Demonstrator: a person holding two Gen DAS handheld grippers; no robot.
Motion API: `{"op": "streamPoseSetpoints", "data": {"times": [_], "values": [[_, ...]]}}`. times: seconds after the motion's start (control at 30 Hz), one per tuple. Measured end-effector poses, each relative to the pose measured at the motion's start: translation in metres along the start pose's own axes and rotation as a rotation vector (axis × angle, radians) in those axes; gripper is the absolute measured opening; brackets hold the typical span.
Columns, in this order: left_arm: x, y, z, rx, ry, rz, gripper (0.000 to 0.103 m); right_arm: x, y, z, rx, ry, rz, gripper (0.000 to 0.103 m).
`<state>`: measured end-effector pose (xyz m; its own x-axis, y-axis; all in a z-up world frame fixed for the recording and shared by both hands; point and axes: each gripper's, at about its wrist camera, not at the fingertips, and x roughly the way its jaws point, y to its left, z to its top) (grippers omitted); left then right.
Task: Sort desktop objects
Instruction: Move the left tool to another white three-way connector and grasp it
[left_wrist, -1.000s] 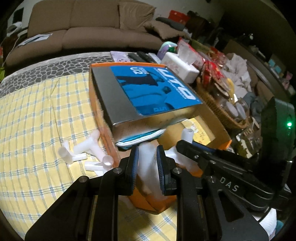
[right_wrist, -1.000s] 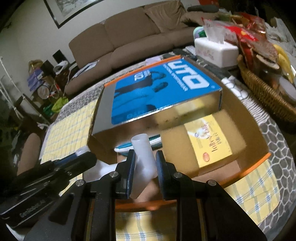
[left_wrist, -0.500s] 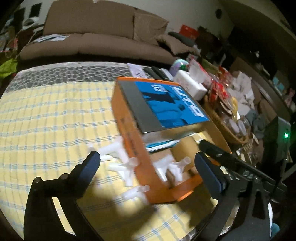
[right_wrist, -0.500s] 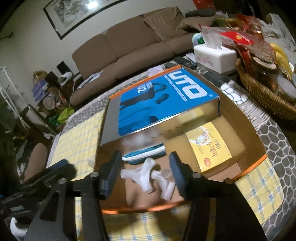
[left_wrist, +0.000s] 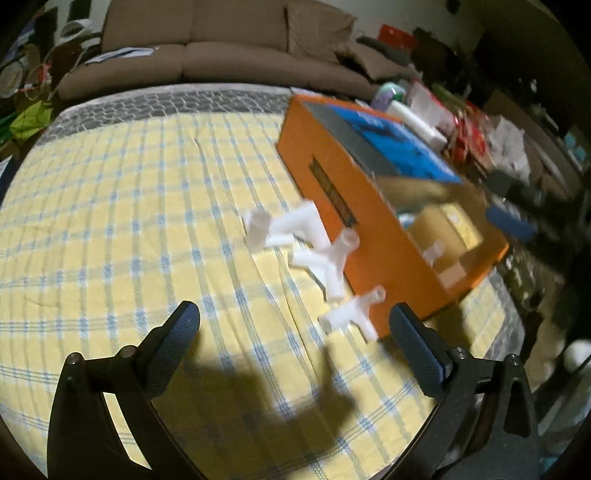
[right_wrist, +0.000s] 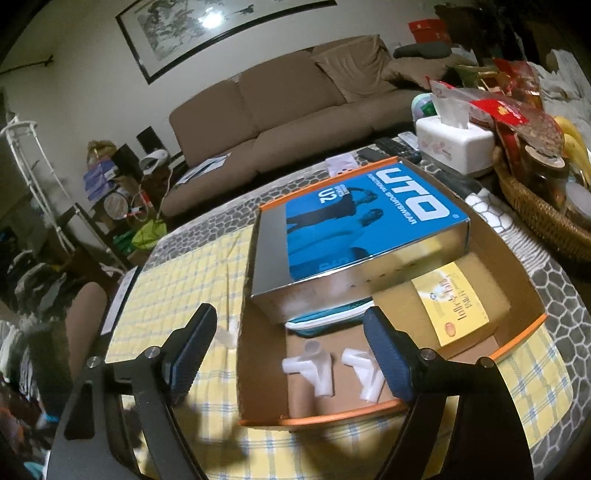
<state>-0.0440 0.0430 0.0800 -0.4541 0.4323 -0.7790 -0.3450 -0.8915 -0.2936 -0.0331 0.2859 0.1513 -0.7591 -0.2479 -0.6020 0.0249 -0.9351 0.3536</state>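
An orange cardboard box (right_wrist: 521, 330) (left_wrist: 354, 229) lies on the yellow checked cloth. Inside it two white pipe fittings (right_wrist: 314, 369) (right_wrist: 365, 373) rest on the brown floor, near a blue-lidded flat box (right_wrist: 362, 225) and a yellow-labelled carton (right_wrist: 448, 302). My right gripper (right_wrist: 291, 347) hovers above them, its jaws opening, nothing between them. On the cloth left of the orange box lie three more white fittings (left_wrist: 280, 229) (left_wrist: 328, 258) (left_wrist: 351, 314). My left gripper (left_wrist: 295, 332) stands open over the cloth, just before the nearest fitting, holding nothing.
The right gripper's blue pad (left_wrist: 509, 223) shows blurred over the box in the left wrist view. A tissue box (right_wrist: 454, 140), a wicker basket (right_wrist: 543, 214) with snacks and remotes (right_wrist: 391, 146) crowd the table's far right. A brown sofa (right_wrist: 277, 96) stands behind.
Both grippers let go of their white fittings, which now lie in the orange box. The left gripper swung left out over the cloth; the right one opened further and rose a little.
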Motion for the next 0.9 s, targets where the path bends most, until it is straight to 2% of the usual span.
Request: {"op": "streamPoseSetpoints", "data": {"times": [0.13,0.2,0.23,0.4,0.47,0.57,0.6,0.63,0.7,0.77,0.9], "values": [[0.010,-0.015,-0.008,0.052,0.004,-0.020,0.097,0.002,0.001,0.000,-0.004,0.008,-0.007,0.083],[0.016,-0.023,-0.011,0.091,0.009,-0.028,0.081,0.002,-0.001,0.000,0.004,0.011,-0.005,0.083],[0.021,-0.027,-0.012,0.113,0.018,-0.031,0.078,0.003,-0.002,0.000,0.008,0.015,-0.002,0.082],[0.035,-0.037,-0.018,0.226,0.044,-0.089,0.052,0.003,-0.005,-0.002,0.011,0.032,0.015,0.082],[0.039,-0.039,-0.019,0.273,0.057,-0.132,0.047,0.003,-0.004,-0.003,0.004,0.038,0.021,0.082],[0.044,-0.041,-0.020,0.324,0.090,-0.210,0.048,0.003,-0.003,-0.003,-0.003,0.045,0.032,0.082],[0.044,-0.042,-0.021,0.339,0.099,-0.235,0.055,0.003,-0.002,-0.003,-0.005,0.046,0.034,0.082],[0.042,-0.044,-0.021,0.354,0.096,-0.244,0.058,0.003,-0.002,-0.003,-0.007,0.047,0.037,0.082],[0.041,-0.047,-0.024,0.365,0.083,-0.237,0.073,0.004,-0.001,-0.004,-0.009,0.052,0.042,0.082],[0.042,-0.048,-0.026,0.358,0.074,-0.220,0.078,0.005,0.000,-0.004,-0.014,0.056,0.044,0.082],[0.051,-0.052,-0.028,0.393,0.072,-0.142,0.079,0.006,0.001,-0.005,-0.021,0.063,0.043,0.082]]}}
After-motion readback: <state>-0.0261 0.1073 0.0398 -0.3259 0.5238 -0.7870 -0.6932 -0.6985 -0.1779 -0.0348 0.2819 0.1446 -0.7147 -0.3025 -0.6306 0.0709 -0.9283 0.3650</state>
